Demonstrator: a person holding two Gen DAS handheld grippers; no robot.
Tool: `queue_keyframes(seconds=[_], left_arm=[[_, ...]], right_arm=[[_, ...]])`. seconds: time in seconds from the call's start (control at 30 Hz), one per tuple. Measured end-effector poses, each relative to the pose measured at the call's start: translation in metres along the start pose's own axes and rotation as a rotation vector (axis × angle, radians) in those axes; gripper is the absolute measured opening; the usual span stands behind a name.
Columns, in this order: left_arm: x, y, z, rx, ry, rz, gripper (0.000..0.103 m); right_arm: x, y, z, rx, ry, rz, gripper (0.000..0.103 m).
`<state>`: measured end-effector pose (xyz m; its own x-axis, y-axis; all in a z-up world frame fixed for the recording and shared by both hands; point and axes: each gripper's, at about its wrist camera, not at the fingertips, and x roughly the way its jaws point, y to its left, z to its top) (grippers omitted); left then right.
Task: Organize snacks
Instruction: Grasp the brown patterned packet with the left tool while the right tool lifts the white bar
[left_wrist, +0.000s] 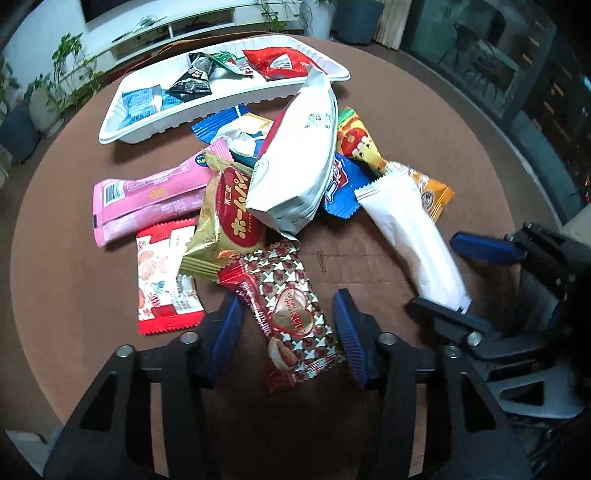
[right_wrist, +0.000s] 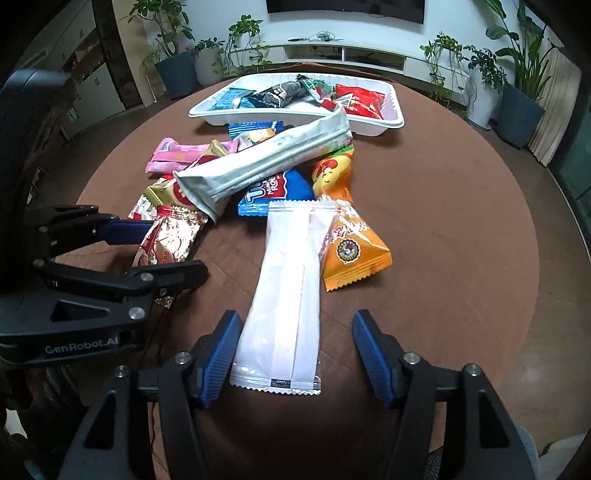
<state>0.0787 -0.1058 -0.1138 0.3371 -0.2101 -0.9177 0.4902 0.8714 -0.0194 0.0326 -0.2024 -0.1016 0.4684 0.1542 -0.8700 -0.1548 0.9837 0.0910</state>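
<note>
The left gripper (left_wrist: 288, 332) stood with its jaws apart around the near end of a red-and-silver patterned packet (left_wrist: 291, 314), the pads on either side but not pressing it. The right gripper (right_wrist: 295, 354) was likewise released, its blue pads flanking the near end of a long white packet (right_wrist: 284, 295) with clear gaps on both sides, so neither tool held anything. Both packets lay flat on the round brown table (right_wrist: 461, 258). They looked light, soft and crinkly, with slick film that would probably slide under a loose pinch; the flat crimped end seam, or the narrow body just past it, seemed the safest place to close on without crushing what was inside. Beyond them sat the heap: a gold packet (left_wrist: 225, 221) overlapping the patterned one's far end, a big silver-white bag (left_wrist: 295, 166) lying across several others, a pink bar (left_wrist: 147, 199), a blue packet (right_wrist: 273, 192) and an orange packet (right_wrist: 351, 251) touching the white one's far end. The overlaps could drag neighbours along. Farther back stood the white tray (left_wrist: 110, 129), already holding 4 or more snacks, with bare room left.
</note>
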Motion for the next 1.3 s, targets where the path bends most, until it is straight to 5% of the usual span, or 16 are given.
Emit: queue_keyframes(seconds=[0.27, 0.53, 0.57, 0.63, 0.8, 1.3], left_arm=[[0.003, -0.005, 0.008, 0.084, 0.033, 0.006, 0.022], [-0.002, 0.008, -0.003, 0.047, 0.004, -0.071, 0.019], [-0.004, 0.013, -0.006, 0.032, -0.001, -0.081, 0.019], [-0.007, 0.017, -0.011, 0.021, -0.008, -0.088, 0.019], [-0.015, 0.022, -0.026, 0.002, -0.033, -0.127, 0.018], [-0.06, 0.048, -0.043, -0.114, -0.168, -0.266, 0.018]], right_arm=[[-0.003, -0.003, -0.001, 0.032, -0.009, -0.004, 0.066], [-0.003, -0.004, -0.001, 0.035, -0.018, -0.021, 0.066], [-0.003, -0.003, -0.001, 0.027, -0.019, -0.035, 0.064], [-0.003, 0.0, -0.001, 0.01, -0.023, -0.066, 0.04], [-0.004, 0.004, 0.001, -0.002, -0.014, -0.06, 0.027], [-0.045, 0.013, 0.008, 0.055, -0.096, 0.066, 0.023]])
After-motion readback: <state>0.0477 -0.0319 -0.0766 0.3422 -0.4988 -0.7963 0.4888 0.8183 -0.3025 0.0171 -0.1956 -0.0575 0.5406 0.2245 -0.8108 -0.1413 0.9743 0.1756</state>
